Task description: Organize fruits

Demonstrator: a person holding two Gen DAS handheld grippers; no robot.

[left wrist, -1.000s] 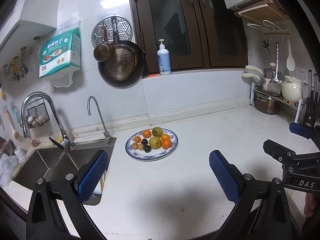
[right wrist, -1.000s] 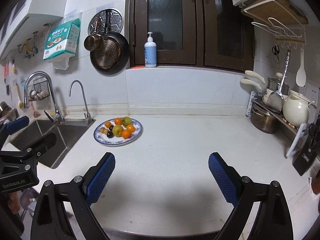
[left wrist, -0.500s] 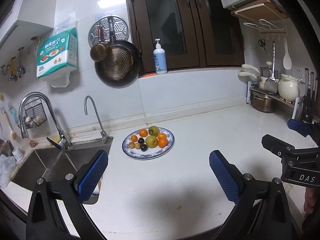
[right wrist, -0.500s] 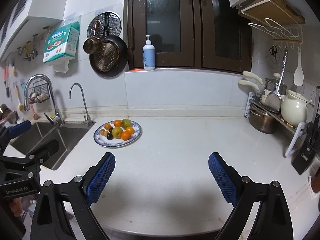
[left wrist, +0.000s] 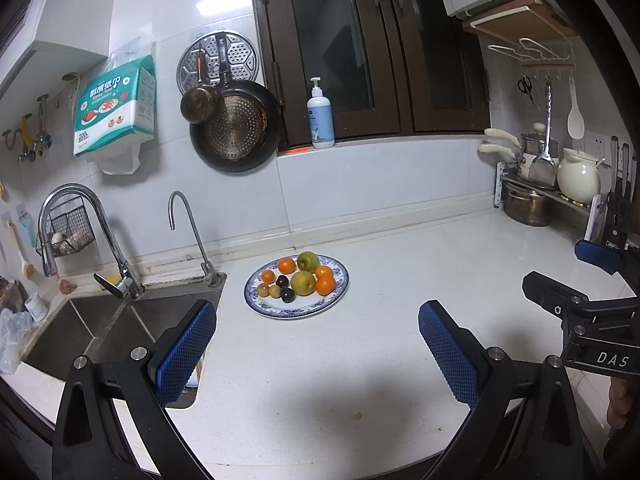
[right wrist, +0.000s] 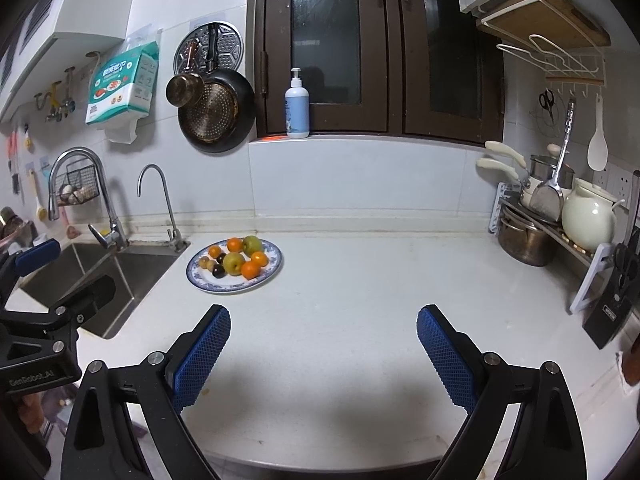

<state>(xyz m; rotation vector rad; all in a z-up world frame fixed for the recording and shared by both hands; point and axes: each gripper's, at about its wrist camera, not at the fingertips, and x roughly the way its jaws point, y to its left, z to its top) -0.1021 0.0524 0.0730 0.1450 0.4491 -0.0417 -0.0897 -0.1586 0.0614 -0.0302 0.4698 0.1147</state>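
Left gripper (left wrist: 316,344): jaws spread wide, nothing btwn pads, held over the white tabletop (left wrist: 400,280) near its front edge. Right gripper (right wrist: 323,344): same, jaws spread, empty, beside the left one. Fruits sit on a blue-rimmed plate (left wrist: 334,300) well ahead of both grippers, next to the sink (left wrist: 72,336): oranges, two green-yellow fruits (left wrist: 303,282), small dark and tan ones.

Black gripper (right wrist: 324,344) frames — blue cross-hatched pads (right wrist: 202,354), silver screws.
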